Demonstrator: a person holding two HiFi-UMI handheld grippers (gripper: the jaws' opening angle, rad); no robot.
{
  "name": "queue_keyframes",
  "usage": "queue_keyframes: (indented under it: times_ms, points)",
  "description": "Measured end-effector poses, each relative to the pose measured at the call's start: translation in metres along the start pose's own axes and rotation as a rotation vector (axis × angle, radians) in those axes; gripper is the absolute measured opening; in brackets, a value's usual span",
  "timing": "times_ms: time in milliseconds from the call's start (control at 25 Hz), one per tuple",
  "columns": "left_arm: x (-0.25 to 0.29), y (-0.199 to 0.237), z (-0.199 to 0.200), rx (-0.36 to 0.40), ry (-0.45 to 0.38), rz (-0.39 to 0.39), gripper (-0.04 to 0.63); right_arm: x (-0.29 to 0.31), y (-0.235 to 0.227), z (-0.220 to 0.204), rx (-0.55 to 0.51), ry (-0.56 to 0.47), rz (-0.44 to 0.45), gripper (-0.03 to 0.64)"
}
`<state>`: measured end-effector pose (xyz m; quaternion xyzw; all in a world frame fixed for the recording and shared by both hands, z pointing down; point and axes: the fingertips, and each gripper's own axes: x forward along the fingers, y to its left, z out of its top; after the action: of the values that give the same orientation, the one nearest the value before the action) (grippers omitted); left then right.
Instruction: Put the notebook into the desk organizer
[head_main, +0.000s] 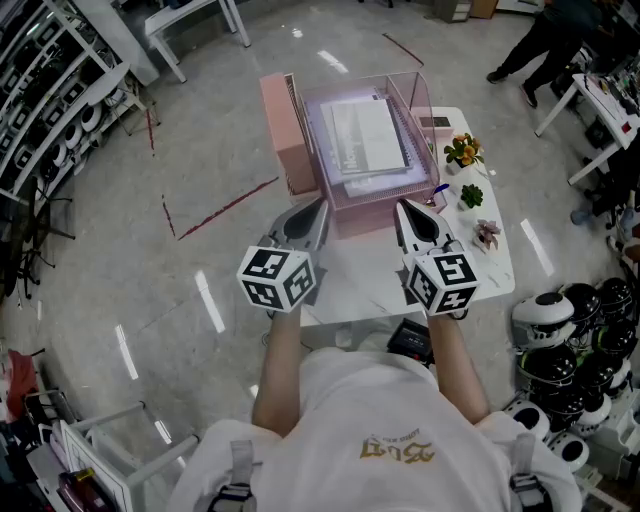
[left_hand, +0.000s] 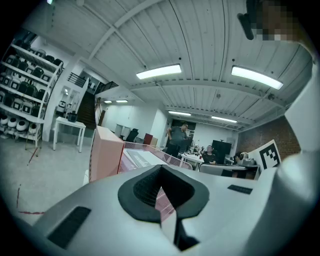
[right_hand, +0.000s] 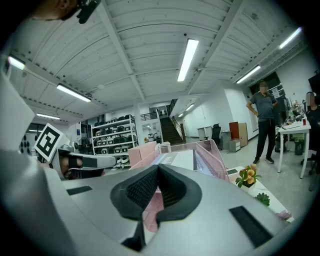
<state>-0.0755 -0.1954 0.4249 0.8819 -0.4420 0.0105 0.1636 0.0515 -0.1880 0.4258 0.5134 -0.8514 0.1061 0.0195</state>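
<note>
Hovering just before the near left corner of the pink desk organizer (head_main: 290, 140), the left gripper (head_main: 320, 208) has its jaws pressed together with nothing between them. The notebook (head_main: 365, 135) lies flat, cover up, in the organizer's mesh tray, apparently on other sheets. What looks like a wire binding runs along its right edge. By that placing the task looks done.

If it has to be shifted, I judge it light and thin, with a cover stiff enough to hold its shape but pages that would sag or fan if it were pinched at a loose corner. The bound edge should be the firmest place to grip, and a smooth cover could slip under light pressure.

Off the organizer's near right corner, the right gripper (head_main: 402, 208) is likewise closed and empty. Right of the organizer, small potted plants (head_main: 462, 150) stand on the white table (head_main: 495, 275).
</note>
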Motion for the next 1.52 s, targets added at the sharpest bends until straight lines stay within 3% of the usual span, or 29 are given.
queue_keyframes:
  times_ms: [1520]
  points:
    - [-0.0039, -0.0027, 0.0053, 0.005, -0.008, 0.006, 0.017, -0.0039, 0.0011, 0.0064, -0.018, -0.006, 0.01, 0.01]
